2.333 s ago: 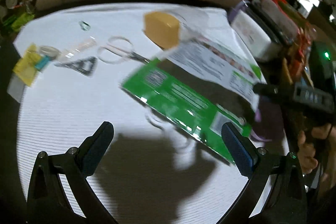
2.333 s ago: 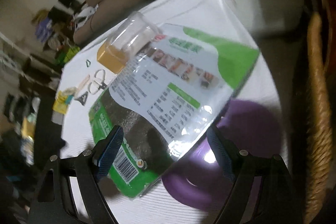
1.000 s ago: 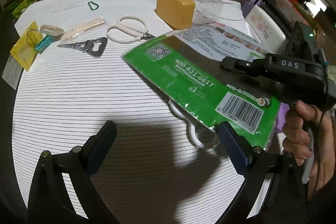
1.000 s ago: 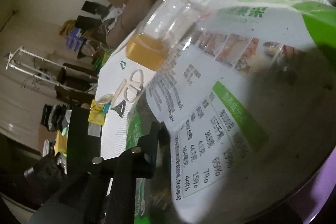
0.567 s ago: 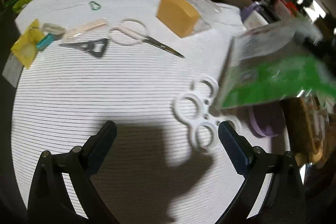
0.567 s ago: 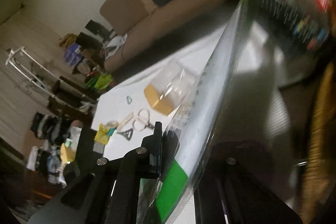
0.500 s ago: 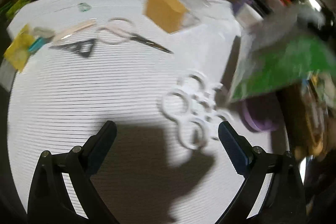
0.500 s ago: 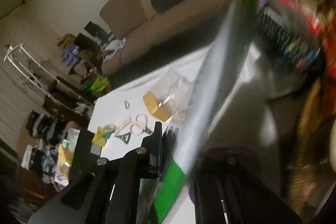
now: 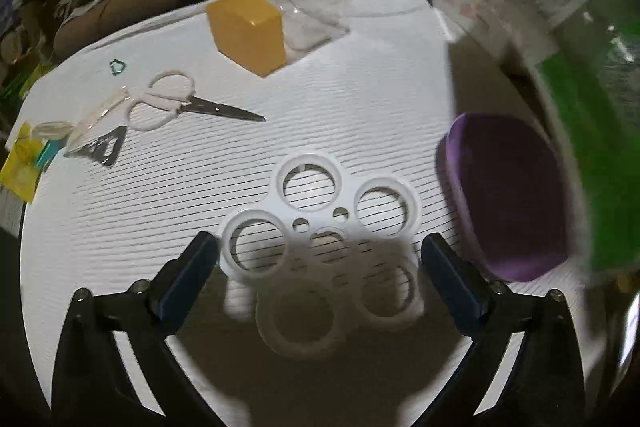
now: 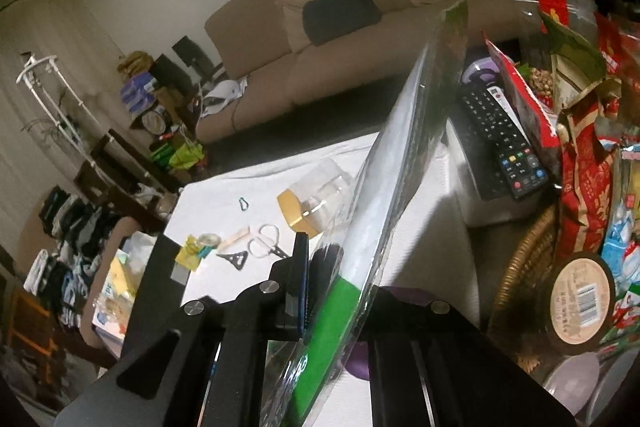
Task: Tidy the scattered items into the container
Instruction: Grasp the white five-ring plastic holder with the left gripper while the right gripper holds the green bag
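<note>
Mid-carry, by the look of it: green packet (image 10: 360,267) clamped edge-on in the right gripper (image 10: 320,291), pads pinched tight on its lower end, sheet rising up and away toward the wicker basket (image 10: 520,267) at the right. Basket already crammed with snack bags and a remote (image 10: 500,135) beside it; likely the container meant, though not certain. In the left wrist view the same packet looms blurred at the right edge, above the purple dish (image 9: 508,195).

Left gripper (image 9: 316,267) wide apart, empty, angled down over the white ring holder (image 9: 320,227), which lies flat on the striped desk (image 9: 120,227) between the two fingers but untouched. Probably next for pickup.

Elsewhere on the desk, well apart from both grippers: yellow box (image 9: 248,31) with clear packaging against it, scissors (image 9: 180,103), a dark opener (image 9: 104,147), a small green clip (image 9: 117,67), yellow wrappers at the far left edge.

Next move, as a judgement: bring the packet over the basket rim, find a gap among the bags, then release. Thin floppy sheet, so apt to catch on the rim or slide back out if dropped upright. For the ring holder, flat against the cloth: a grip across one outer ring or a raised edge needed, not across the whole piece.
</note>
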Tool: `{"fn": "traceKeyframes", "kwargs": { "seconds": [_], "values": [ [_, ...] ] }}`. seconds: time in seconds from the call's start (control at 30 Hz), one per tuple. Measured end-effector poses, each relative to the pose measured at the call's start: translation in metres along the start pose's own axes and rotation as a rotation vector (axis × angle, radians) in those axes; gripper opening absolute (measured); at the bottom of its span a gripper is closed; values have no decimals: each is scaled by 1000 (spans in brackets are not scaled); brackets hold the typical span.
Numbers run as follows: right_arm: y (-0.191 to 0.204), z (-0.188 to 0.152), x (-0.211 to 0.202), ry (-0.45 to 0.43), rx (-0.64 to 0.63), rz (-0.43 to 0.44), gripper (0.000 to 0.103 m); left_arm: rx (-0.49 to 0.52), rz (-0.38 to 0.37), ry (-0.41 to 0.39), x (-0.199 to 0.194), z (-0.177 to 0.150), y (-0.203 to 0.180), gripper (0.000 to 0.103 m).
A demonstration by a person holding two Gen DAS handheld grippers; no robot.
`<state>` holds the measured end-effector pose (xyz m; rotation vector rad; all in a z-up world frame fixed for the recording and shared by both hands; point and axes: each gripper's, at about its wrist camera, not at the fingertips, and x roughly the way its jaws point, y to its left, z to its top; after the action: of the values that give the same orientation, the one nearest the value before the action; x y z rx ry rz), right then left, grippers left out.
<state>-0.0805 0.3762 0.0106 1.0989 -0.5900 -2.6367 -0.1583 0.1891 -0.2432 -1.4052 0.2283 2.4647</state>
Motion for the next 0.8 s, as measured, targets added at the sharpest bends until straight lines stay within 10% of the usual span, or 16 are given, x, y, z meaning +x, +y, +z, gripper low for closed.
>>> {"fn": "traceKeyframes", "kwargs": {
  "seconds": [0.1,0.13,0.2,0.23,0.37,0.5,0.57,0.67,0.8],
  "values": [
    [-9,-3,1,7,20,0,7,-5,5,-26,-1,2,6,81],
    [-12,-3,2,8,22,2,7,-16,15,-34,-2,3,9,68],
    [-15,-3,1,13,19,0,7,-30,-21,-24,-5,6,16,10],
    [-15,-3,0,15,14,0,7,-32,-30,-7,-5,8,16,7],
    [-16,-2,-4,11,6,6,7,11,-34,34,-8,10,12,7],
    [-12,-2,-5,7,-9,24,7,-22,-35,9,-23,4,1,70],
    [-8,-2,-5,10,-25,25,7,51,12,-26,-27,3,-14,81],
    [-4,-5,-5,18,-43,27,7,182,67,1,-17,6,-31,80],
    [-5,-9,-4,41,-67,22,7,265,-59,33,-12,3,-25,63]
  ]
}}
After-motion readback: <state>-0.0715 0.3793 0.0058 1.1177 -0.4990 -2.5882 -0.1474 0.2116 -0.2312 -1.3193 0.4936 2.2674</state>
